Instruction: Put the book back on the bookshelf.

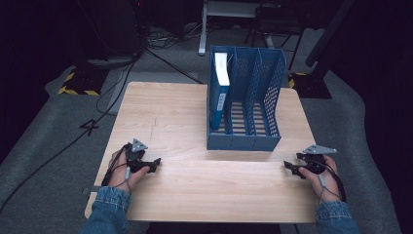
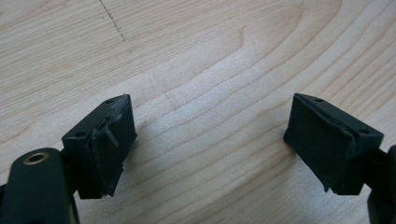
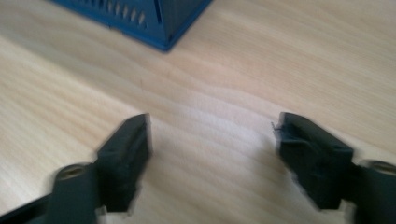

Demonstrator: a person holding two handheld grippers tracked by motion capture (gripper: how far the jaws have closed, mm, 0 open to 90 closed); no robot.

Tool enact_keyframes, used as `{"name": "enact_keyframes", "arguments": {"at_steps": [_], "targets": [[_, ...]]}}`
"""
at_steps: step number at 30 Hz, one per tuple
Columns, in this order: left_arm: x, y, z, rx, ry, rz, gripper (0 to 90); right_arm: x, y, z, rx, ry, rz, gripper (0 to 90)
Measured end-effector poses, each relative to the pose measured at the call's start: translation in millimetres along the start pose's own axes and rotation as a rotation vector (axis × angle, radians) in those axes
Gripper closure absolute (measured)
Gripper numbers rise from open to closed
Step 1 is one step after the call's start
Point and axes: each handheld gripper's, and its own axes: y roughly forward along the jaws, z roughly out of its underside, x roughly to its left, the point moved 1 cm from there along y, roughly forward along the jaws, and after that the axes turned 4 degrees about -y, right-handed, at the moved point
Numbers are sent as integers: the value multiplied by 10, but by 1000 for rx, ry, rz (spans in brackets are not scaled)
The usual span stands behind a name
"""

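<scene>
A blue three-slot file rack [image 1: 246,105] stands at the back middle of the wooden table [image 1: 195,180]. A blue folder with a white spine label [image 1: 220,87] stands upright in its leftmost slot. My left gripper [image 1: 157,163] rests low at the table's front left, open, with bare wood between its pads [image 2: 109,140]. My right gripper [image 1: 288,168] sits at the front right, jaws pointing left, open and holding nothing. In the right gripper view its fingers [image 3: 128,156] frame bare wood, with the rack's front corner [image 3: 159,23] beyond.
Cables [image 1: 122,83] trail over the grey floor behind the table. A yellow-and-black striped base [image 1: 78,83] sits at the far left, a dark stand base [image 1: 311,83] at the far right. A white frame leg [image 1: 203,29] stands behind the rack.
</scene>
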Motion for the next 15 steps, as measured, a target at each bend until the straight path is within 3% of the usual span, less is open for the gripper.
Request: {"name": "enact_keyframes", "arguments": {"at_steps": [2,6,15], "targets": [[0,0,0,0,0,0,161,10,12,-5,8,-27,-9,141],[0,-1,-1,2,1,-1,162,21,54,-28,38,18,34,26],[10,-3,-5,1,-6,9,163,16,102,-65,50,38,50,0]]}}
